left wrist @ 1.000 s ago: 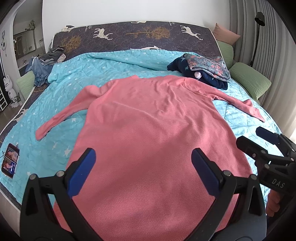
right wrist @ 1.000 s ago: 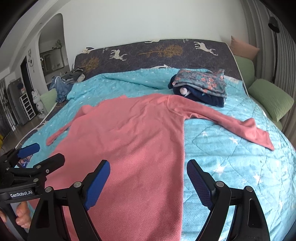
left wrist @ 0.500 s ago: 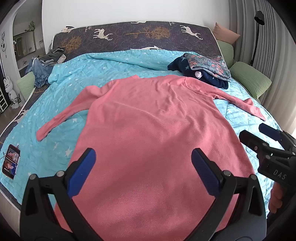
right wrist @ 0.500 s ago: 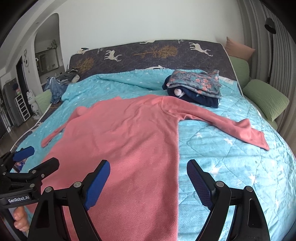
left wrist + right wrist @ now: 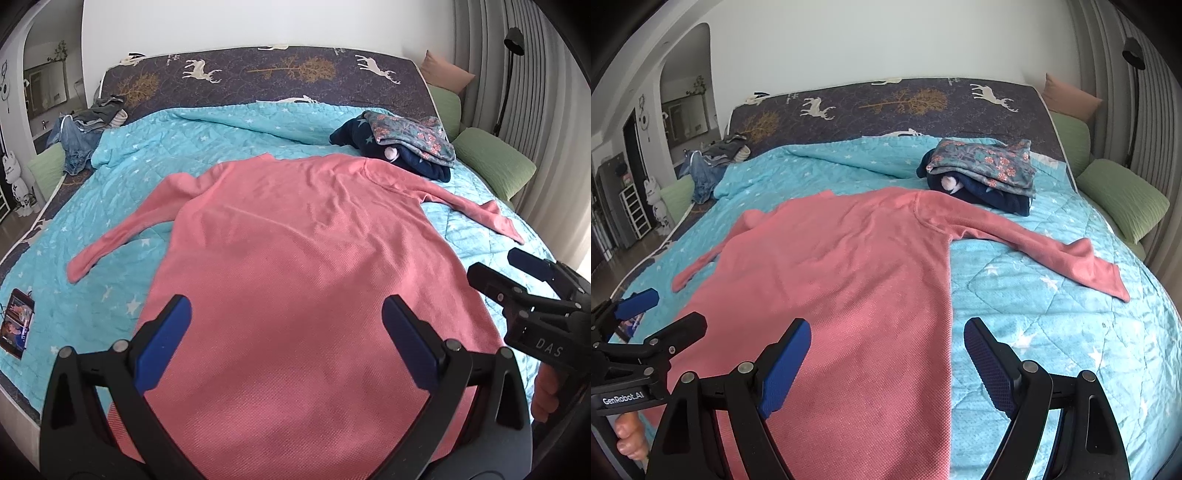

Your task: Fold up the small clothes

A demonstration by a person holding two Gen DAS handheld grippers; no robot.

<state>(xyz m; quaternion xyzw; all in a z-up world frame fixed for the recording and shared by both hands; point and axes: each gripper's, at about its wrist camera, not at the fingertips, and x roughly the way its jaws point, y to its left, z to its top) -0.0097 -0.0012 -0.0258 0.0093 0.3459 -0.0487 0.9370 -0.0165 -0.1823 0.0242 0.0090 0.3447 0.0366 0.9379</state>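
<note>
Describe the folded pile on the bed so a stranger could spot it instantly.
Start at the bed's turquoise star-print quilt. Follow the pink long-sleeved top spread flat across it up to its right shoulder; the folded pile sits just beyond. Unlike the loose heap of clothes at the far left corner, it is neatly stacked, floral fabric over navy.

Colours and patterns on the bed

The sweater (image 5: 295, 280) is plain salmon pink; the quilt (image 5: 1052, 325) is turquoise with white stars; the mattress cover (image 5: 266, 77) is dark purple with white deer and golden trees; the pillows (image 5: 1123, 199) are green.
</note>
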